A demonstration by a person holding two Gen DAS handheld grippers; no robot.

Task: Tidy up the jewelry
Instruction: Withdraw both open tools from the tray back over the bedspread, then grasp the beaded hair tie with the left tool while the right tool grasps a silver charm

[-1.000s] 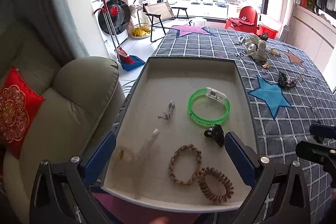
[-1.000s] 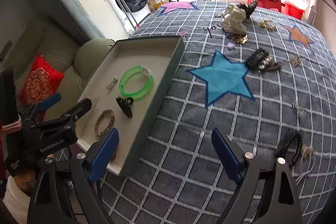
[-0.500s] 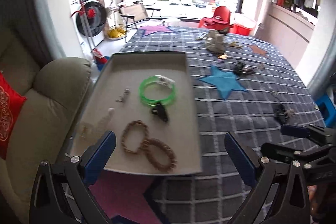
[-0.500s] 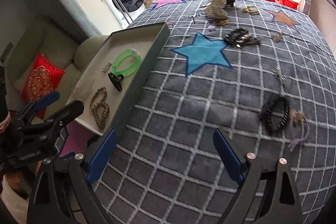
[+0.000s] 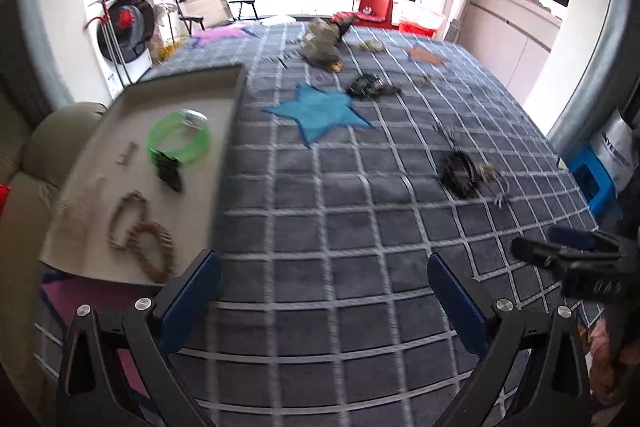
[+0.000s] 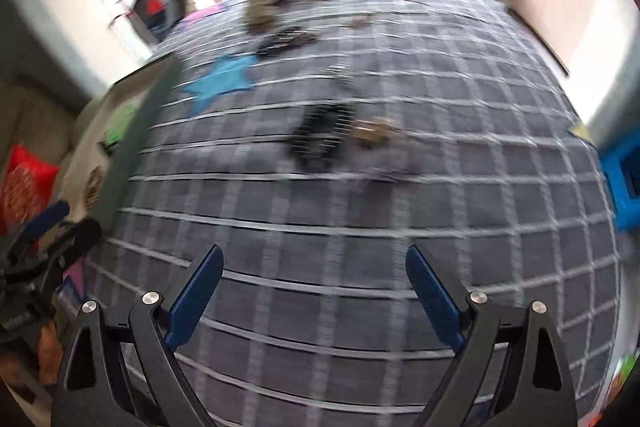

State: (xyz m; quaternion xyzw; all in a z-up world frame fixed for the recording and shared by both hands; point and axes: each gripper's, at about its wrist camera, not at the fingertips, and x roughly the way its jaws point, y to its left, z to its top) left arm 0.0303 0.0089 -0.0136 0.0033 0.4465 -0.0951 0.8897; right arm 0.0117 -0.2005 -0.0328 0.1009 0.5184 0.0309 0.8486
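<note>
Several pieces already lie in the tray [image 5: 236, 83] at left, while the black bracelet [image 5: 460, 169] and others remain on the surface [image 5: 340, 227]; both grippers' fingers are apart, empty.

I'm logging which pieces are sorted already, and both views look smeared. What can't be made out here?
- Right wrist view: motion blur smears the dark bracelet and the tan piece beside it; type unclear.
- Right wrist view: the tray wall hides most of its contents.
- Left wrist view: the small metal piece in the tray is too blurred to identify.
</note>
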